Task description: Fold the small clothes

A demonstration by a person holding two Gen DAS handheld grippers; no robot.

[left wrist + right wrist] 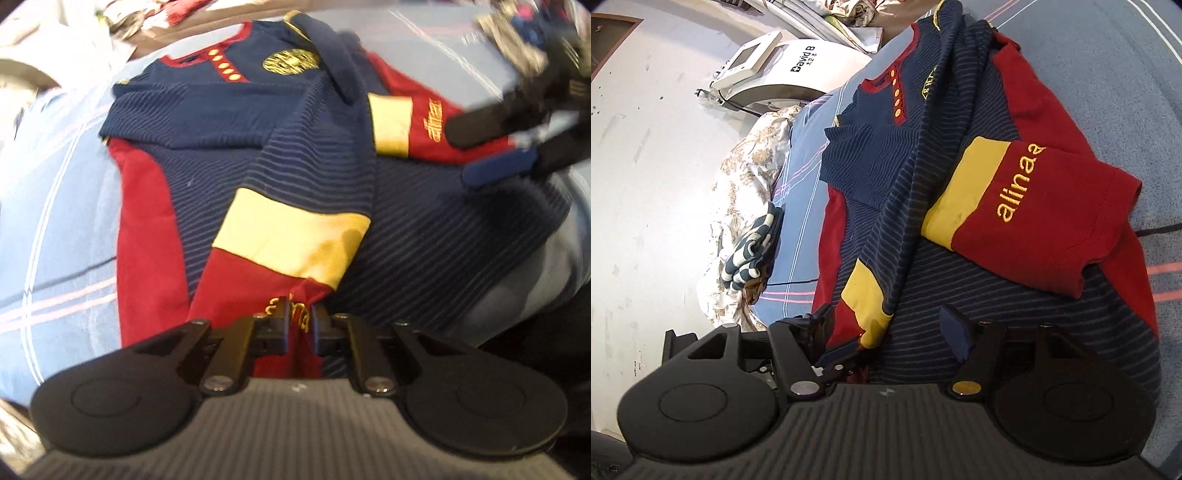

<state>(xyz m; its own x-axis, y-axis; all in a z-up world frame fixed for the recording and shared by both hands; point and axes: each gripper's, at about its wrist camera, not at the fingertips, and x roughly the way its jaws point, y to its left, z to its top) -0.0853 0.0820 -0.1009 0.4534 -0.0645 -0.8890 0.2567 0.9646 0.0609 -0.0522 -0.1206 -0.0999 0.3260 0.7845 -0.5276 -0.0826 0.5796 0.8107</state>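
Note:
A small navy striped shirt (229, 107) with red side panels, yellow bands and red cuffs lies on a light blue bedsheet (55, 206). My left gripper (298, 325) is shut on the red cuff (258, 291) of one sleeve, which is drawn across the shirt's body. My right gripper (491, 147) shows at the right of the left wrist view, open above the other sleeve (417, 122). In the right wrist view the right gripper (890, 332) is open and empty over the shirt's lower body (997, 295), with the other sleeve's red cuff (1045, 218) lying flat ahead.
A striped blue and white garment (753, 251) lies at the bed's left edge beside a floral quilt (742, 177). A white machine (783, 66) stands on the floor beyond. More clothes are piled at the far end (110, 18).

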